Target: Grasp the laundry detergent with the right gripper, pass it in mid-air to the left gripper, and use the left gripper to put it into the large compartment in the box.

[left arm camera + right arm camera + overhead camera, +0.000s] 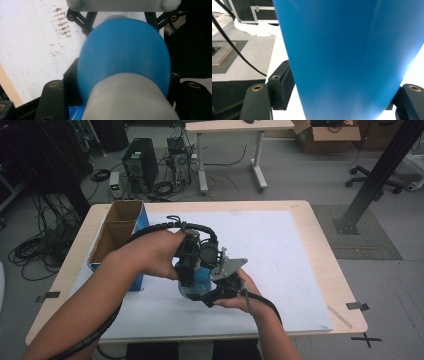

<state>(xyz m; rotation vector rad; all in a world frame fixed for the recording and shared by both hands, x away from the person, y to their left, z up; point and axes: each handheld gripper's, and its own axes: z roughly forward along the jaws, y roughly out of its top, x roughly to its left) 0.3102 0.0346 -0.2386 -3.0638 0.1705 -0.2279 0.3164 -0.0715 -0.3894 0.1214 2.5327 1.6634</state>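
"Two hands meet over the middle of the white mat [280, 250], forearms coming in from the near edge, the left one crossing toward the centre."

"And what's in the tools?"

"One smooth, rounded blue plastic bulb with a pale grey neck [125, 57], held just above the mat. The left gripper [189, 270] is clamped on it, pads hard against its sides. The right gripper [220, 292] comes at it from the near side; the blue body sits between its jaws, but I can't tell whether the pads press."

"Anything beside them?"

"An open brown cardboard box with blue sides [117, 232], left of the hands."
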